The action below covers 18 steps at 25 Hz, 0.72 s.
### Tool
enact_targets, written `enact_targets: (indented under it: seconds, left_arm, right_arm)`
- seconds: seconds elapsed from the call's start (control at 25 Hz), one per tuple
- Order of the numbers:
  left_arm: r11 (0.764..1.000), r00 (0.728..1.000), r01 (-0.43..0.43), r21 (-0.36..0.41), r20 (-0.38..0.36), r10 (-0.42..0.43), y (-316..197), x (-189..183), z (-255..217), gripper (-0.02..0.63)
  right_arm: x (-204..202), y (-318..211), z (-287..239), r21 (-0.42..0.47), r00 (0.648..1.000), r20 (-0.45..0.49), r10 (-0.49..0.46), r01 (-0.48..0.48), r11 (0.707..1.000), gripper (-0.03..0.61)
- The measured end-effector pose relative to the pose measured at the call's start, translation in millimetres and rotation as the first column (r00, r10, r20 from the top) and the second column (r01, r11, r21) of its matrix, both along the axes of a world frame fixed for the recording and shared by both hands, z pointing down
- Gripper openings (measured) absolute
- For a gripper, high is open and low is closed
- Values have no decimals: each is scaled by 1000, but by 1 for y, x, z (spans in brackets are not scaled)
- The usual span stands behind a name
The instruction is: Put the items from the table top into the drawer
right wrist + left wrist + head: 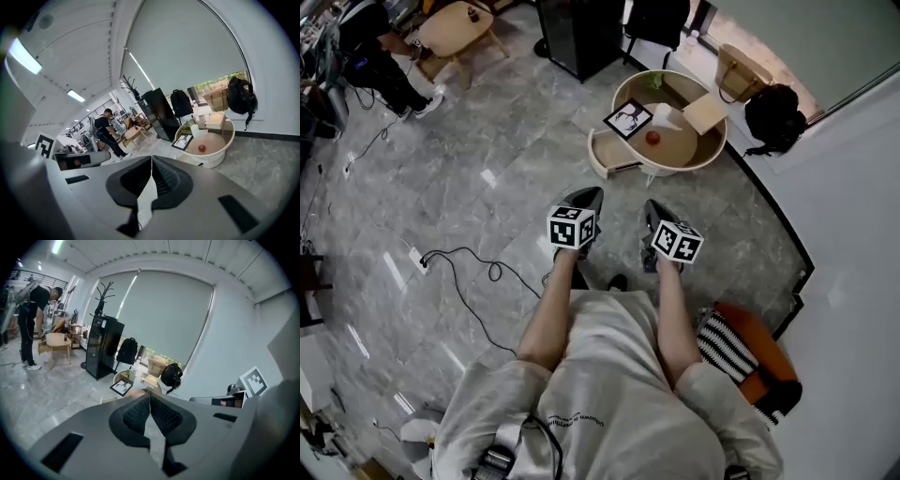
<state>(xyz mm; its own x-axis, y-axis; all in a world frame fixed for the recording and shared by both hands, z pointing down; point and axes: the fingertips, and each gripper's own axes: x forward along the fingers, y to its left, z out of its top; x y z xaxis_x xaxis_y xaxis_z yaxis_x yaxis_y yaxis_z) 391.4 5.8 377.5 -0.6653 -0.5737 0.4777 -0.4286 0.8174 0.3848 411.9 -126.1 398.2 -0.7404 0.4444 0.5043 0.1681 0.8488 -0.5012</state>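
A low round table [677, 170] stands ahead of me on the floor, its drawer [604, 157] pulled open on the left side. On the top lie a black-framed picture [628, 119], a small red ball [653, 138], a white cup [666, 116] and a tan box [705, 112]. My left gripper [590, 194] and right gripper [651, 207] hang side by side, short of the table, both shut and empty. In the right gripper view the shut gripper [151, 161] points toward the table [213, 157] with the red ball [201, 148]. The left gripper [150, 397] has its pads together, the picture [122, 387] beyond.
A black cabinet [581, 33] stands behind the table, a woven basket [741, 70] and black backpack [775, 114] by the wall on the right. A cable [464, 272] snakes over the floor on the left. An orange seat with a striped cushion [736, 349] is beside me. A person [380, 56] bends over another table far left.
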Motion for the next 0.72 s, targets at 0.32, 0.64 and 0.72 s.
enact_targets:
  seconds: [0.32, 0.64, 0.72]
  left_arm:
    - [988, 991, -124, -98, 36, 128, 9, -76, -6, 21]
    - [958, 962, -273, -86, -3, 274, 10, -133, 10, 21]
    - [946, 951, -309, -93, -3, 310, 15, -143, 12, 21]
  right_arm:
    - [-47, 14, 7, 74, 998, -12, 66, -65, 995, 34]
    - [-93, 41, 14, 100, 984, -11, 177, -175, 980, 34]
    - [-103, 50, 17, 104, 979, -11, 202, -200, 974, 34]
